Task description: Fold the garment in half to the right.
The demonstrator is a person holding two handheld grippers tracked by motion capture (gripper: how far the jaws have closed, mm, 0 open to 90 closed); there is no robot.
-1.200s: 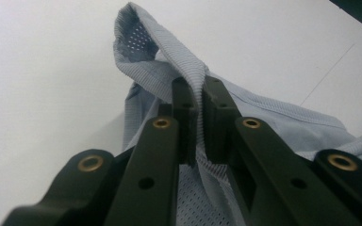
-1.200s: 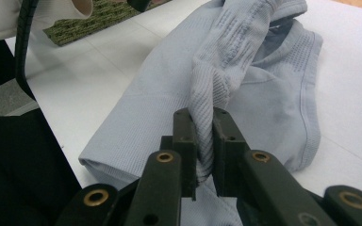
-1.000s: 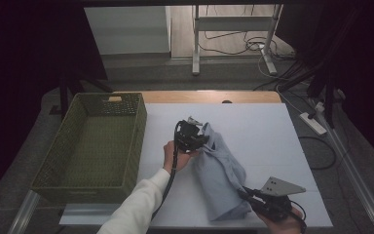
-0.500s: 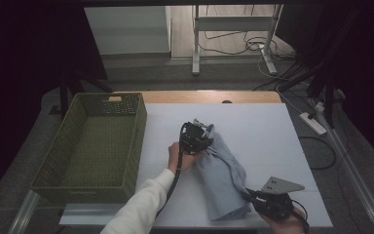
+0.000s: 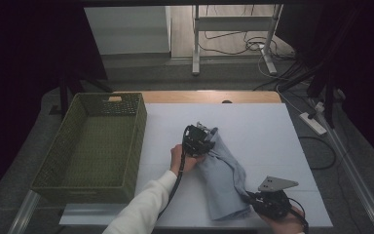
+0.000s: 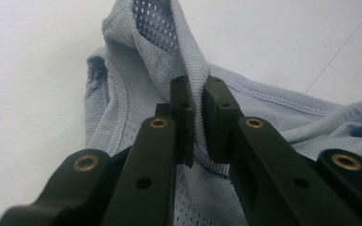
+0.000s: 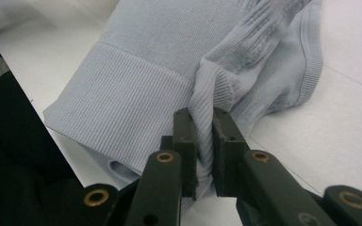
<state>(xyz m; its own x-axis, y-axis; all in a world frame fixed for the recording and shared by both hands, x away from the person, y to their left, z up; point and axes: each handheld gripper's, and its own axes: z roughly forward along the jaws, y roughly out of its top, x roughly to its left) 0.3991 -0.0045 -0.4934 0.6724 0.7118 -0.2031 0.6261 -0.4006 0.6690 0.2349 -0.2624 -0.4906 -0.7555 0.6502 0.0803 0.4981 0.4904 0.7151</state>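
White table [image 5: 268, 131] bears a grey garment [image 5: 224, 180]; gripper views reveal both jaws clamping its ribbed edges.

High view sits above the person's side of the white table [image 5: 272, 126], facing forward and down; takes in the whole top, the green basket [image 5: 92, 146] at left, floor and cables beyond. Forearms enter from the bottom edge.

Left gripper view rides the left gripper [image 6: 199, 101], looks along its jaws, very close, down onto the grey garment [image 6: 160, 61] and bare tabletop behind it.

Right gripper view rides the right gripper [image 7: 203, 123], same close range, aimed along its jaws at the garment's ribbed cuff end, table edge at left.

Shared: all three see the grey garment [image 5: 224, 180] on the table; high view also catches both grippers, left [image 5: 197, 139] and right [image 5: 255, 199].
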